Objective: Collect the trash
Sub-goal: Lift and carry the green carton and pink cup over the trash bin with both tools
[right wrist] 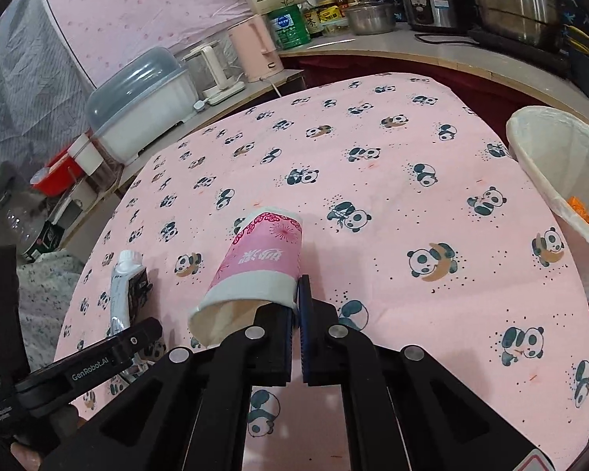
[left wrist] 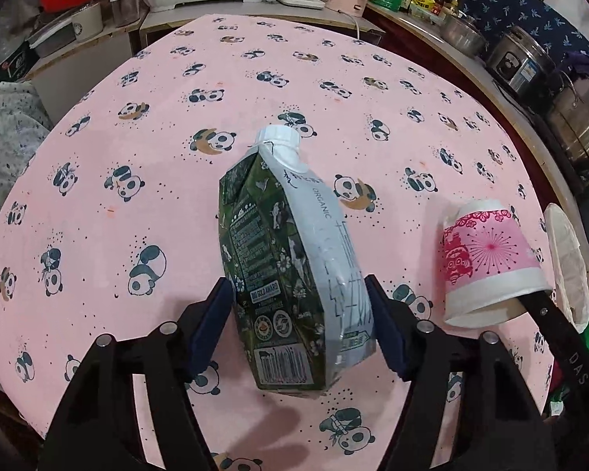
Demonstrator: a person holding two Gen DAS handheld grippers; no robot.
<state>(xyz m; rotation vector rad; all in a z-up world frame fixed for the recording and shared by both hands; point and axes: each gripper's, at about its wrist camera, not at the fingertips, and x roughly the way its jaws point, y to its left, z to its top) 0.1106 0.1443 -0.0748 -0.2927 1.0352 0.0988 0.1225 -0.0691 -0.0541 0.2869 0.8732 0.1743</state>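
Carton (left wrist: pixel 294 259): green-and-grey drink carton, white cap pointing away from the left tongs (left wrist: pixel 300 325). Sits between the blue pads (left wrist: pixel 212 329), both pads against its sides near the base. Left tongs are clamped on it. Appears lifted off the cloth (left wrist: pixel 137 204), its shadow lying below the base.

Cup (right wrist: pixel 255 271): pink-and-white paper cup, mouth toward the right tongs (right wrist: pixel 296 306). Right tongs are pinched shut on its rim, one finger inside the mouth, one outside. Cup juts forward and left of the jaws.

Bin (right wrist: pixel 553 196): white-lined, ahead and to the right of the right tongs, at the table's edge; some orange and green waste already inside. In the left view it lies beyond the cup, far right (left wrist: pixel 569 267).

Cloth: pink, panda print, under both loads.

Risks, judged:
- Carton is held low and skewed; its weight toward the cap could swing it out of the pads.
- Thin cup wall may crumple or slip from a rim-only pinch.
- Both loads heading for one bin could collide, since the cup already hangs near the carton.
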